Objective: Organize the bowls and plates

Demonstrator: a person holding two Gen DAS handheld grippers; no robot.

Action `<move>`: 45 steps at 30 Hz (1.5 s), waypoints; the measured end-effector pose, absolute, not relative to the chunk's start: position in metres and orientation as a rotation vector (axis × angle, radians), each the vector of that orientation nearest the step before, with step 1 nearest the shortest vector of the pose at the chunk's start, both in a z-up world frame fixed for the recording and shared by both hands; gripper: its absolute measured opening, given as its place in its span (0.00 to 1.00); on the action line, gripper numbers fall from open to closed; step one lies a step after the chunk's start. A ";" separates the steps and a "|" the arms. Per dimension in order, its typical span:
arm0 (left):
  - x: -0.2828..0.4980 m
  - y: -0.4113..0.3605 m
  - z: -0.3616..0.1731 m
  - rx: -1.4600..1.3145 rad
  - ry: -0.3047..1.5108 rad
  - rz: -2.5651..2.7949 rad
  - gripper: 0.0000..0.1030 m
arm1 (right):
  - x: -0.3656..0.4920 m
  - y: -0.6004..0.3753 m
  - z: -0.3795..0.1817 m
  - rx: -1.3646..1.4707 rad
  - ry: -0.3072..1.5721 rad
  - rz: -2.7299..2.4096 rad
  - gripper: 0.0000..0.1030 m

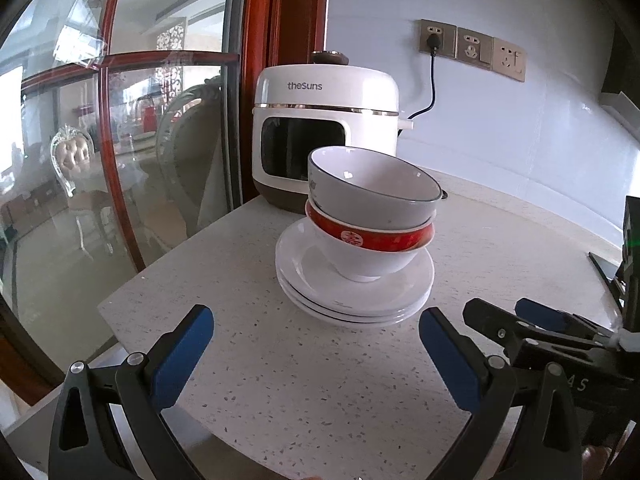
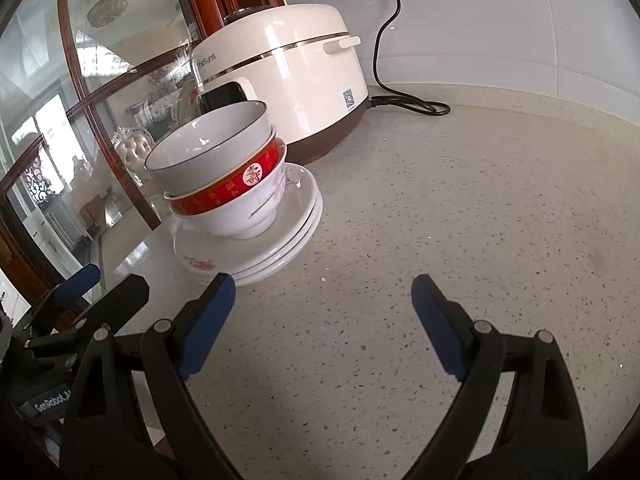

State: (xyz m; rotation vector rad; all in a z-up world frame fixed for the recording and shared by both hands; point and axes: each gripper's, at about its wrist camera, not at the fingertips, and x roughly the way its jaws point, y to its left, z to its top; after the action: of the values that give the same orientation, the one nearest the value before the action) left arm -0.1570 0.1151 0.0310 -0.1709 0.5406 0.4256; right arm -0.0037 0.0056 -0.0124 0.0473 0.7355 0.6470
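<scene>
On the counter (image 2: 460, 208), just in front of the cooker (image 1: 326, 120), the plates (image 1: 354, 300) lie stacked with the red bowl (image 1: 370, 246) standing on them and the grey bowl (image 1: 372, 188) nested in it, tilted. Both the left gripper (image 1: 316, 350) and the right gripper (image 2: 322, 322) are spread wide and hold nothing. The ware looks glazed, so likely stiff, slick, breakable and fairly heavy as a pile. A rim pinch suits each bowl; plates are best taken at an overhanging edge. The tilted bowl could slide.
</scene>
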 end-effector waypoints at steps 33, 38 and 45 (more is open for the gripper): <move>-0.159 0.119 0.031 -0.179 0.535 0.412 1.00 | -0.004 0.002 -0.012 0.041 0.739 0.651 0.88; -0.159 0.120 0.031 -0.179 0.533 0.412 1.00 | -0.005 0.002 -0.012 0.042 0.740 0.652 0.88; -0.159 0.120 0.030 -0.181 0.536 0.410 1.00 | -0.005 0.001 -0.012 0.042 0.741 0.656 0.88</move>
State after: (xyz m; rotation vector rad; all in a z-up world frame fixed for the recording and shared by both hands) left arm -0.1589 0.1197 0.0305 -0.1808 0.5356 0.4101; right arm -0.0047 0.0005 -0.0118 0.0416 0.7415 0.6557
